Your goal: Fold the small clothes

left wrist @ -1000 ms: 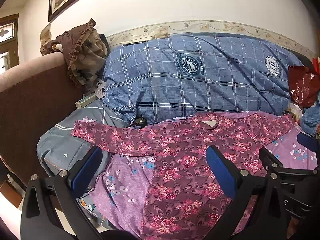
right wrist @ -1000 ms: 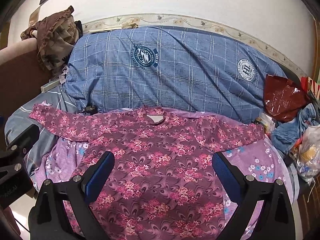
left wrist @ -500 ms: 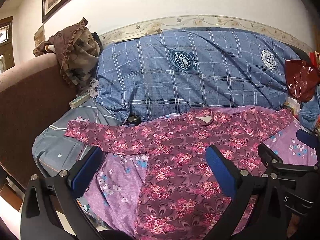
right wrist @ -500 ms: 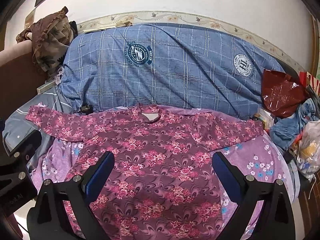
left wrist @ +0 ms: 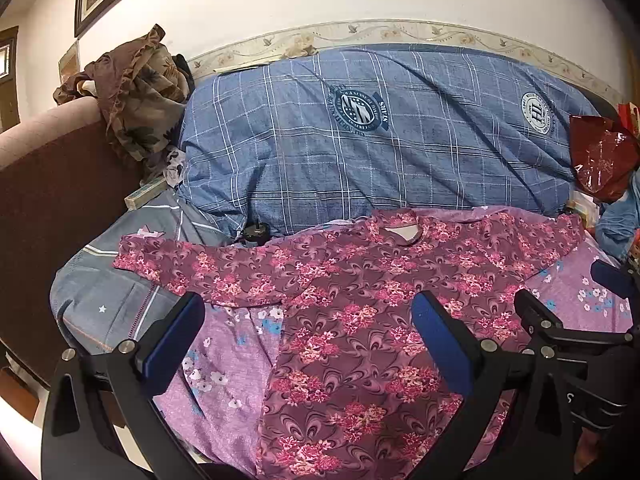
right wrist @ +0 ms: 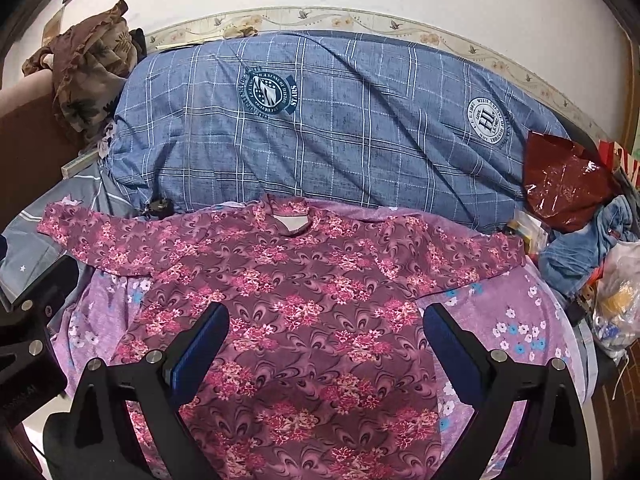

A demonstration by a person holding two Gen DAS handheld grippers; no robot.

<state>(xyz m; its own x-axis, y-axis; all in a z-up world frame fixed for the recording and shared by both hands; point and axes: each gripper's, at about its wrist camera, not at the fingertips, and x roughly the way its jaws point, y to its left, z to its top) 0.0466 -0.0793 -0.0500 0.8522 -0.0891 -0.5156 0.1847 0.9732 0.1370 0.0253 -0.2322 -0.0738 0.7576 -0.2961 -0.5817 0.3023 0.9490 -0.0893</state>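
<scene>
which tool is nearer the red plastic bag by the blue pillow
Right. The right tool hovers open over the floral shirt, with the red plastic bag up to its right. The left tool, also open, sits further left, beyond the right one from the bag.

A bed with a purple flowered sheet [right wrist: 500, 320] is carrying a maroon floral top [right wrist: 300, 312] lying flat, a blue checked quilt [right wrist: 340, 128] lying far behind.

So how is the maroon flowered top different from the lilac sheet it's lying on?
The maroon flowered top is dark with dense pink flower clusters and swirls; the lilac sheet is pale with sparse small white and blue blossoms. The top is a shaped garment spread with sleeves out and neckline showing; the sheet lies under it, showing on both sides. Both are floral fabrics lying flat.
</scene>
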